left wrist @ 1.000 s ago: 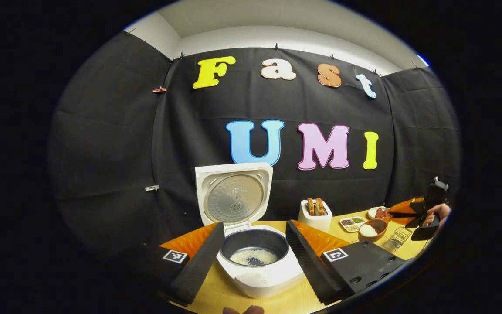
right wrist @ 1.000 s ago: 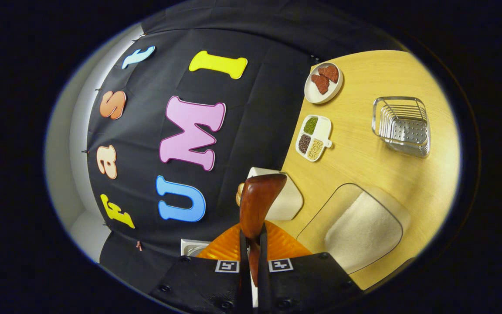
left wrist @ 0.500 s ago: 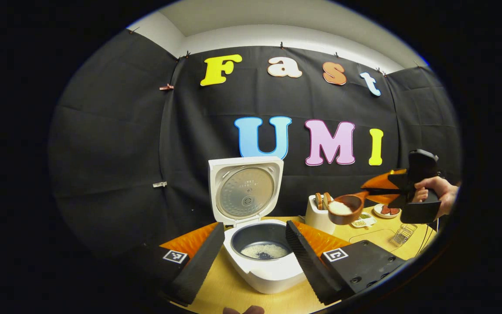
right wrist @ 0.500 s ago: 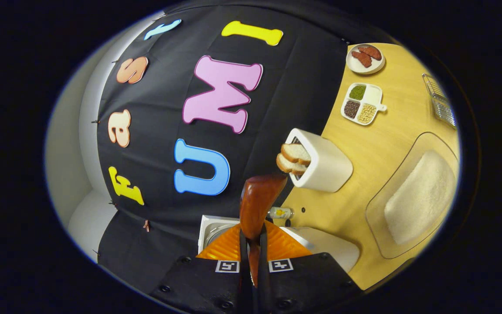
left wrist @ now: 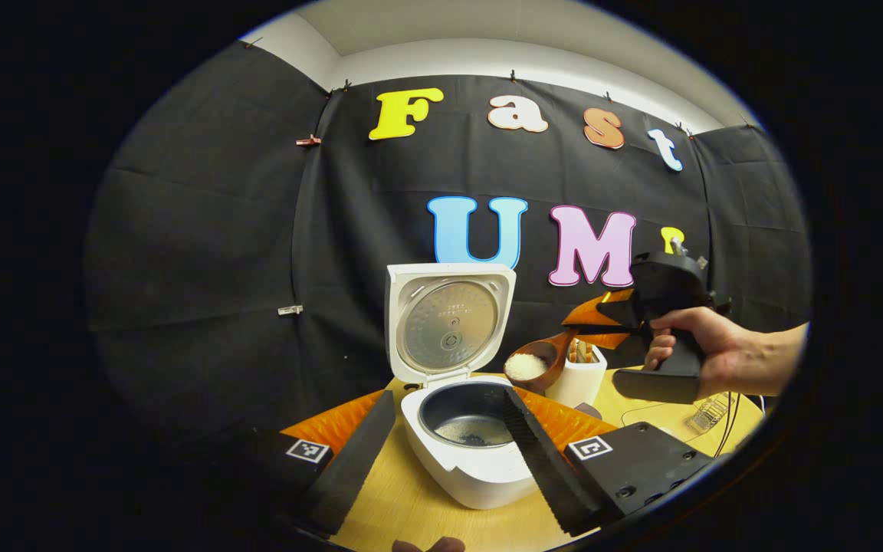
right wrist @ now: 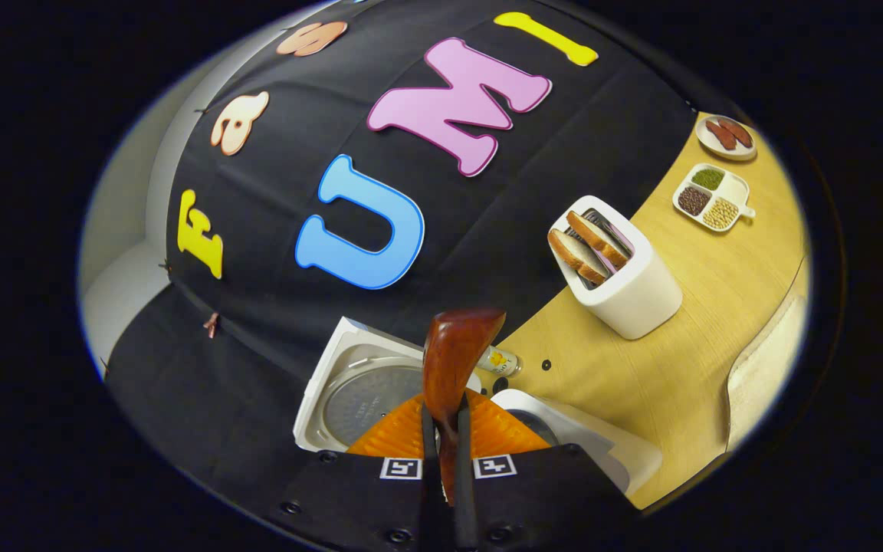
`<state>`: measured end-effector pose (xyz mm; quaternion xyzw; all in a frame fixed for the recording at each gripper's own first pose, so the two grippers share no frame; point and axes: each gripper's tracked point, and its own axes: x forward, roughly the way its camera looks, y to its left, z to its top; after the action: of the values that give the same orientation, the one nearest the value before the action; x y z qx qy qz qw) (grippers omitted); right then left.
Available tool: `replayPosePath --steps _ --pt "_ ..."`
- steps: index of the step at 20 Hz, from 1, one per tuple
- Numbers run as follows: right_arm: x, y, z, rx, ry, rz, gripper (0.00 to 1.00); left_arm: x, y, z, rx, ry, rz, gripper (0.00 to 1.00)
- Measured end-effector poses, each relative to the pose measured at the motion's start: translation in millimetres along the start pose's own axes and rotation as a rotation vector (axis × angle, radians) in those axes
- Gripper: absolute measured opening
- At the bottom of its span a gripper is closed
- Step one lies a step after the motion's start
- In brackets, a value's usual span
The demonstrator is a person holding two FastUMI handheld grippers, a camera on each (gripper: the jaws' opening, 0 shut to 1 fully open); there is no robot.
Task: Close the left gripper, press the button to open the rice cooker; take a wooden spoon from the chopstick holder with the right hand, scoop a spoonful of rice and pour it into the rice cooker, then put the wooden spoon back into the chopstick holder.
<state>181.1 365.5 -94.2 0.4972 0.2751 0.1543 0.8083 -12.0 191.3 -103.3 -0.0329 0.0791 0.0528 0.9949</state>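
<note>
Rice cooker (left wrist: 472, 460) sits near bench (left wrist: 403, 506) front edge, lid up, some rice in pot. Left hand-held gripper (left wrist: 441, 452) spread wide, grasping nothing, one finger each side of cooker. Right hand-held gripper (right wrist: 441, 460) clenched on wooden spoon (left wrist: 535, 365) handle. Spoon bowl full of rice, up in air beside raised lid, above cooker's back right. White holder with bread (right wrist: 619, 280) stands at back edge.

white rice cooker (left wrist: 472, 452) lid up, rice-filled wooden spoon (left wrist: 535, 364) beside it

wooden spoon (right wrist: 453, 360): glossy wood | rice cooker (left wrist: 472, 468): smooth plastic
</note>
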Motion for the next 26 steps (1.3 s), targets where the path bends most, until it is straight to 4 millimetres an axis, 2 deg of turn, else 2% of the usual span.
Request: replayPosePath --steps 5,11,20,26 --pt "24.1 9.4 -25.1 -0.245 -0.012 -0.01 0.1 -1.8 17.1 -10.0 -0.009 0.024 0.028 0.97" --pt "30.7 30.9 -36.5 -0.569 -0.048 0.018 0.09 -1.7 32.0 -18.7 -0.04 0.039 0.044 0.97" --pt "23.0 68.9 -80.6 -1.103 -0.055 0.164 0.09 -2.3 35.4 -20.9 -0.039 0.044 0.045 0.97" --pt "-0.4 87.6 -108.1 -1.38 -0.088 0.275 0.09 -5.9 37.0 -22.8 -0.042 0.053 0.054 0.97"
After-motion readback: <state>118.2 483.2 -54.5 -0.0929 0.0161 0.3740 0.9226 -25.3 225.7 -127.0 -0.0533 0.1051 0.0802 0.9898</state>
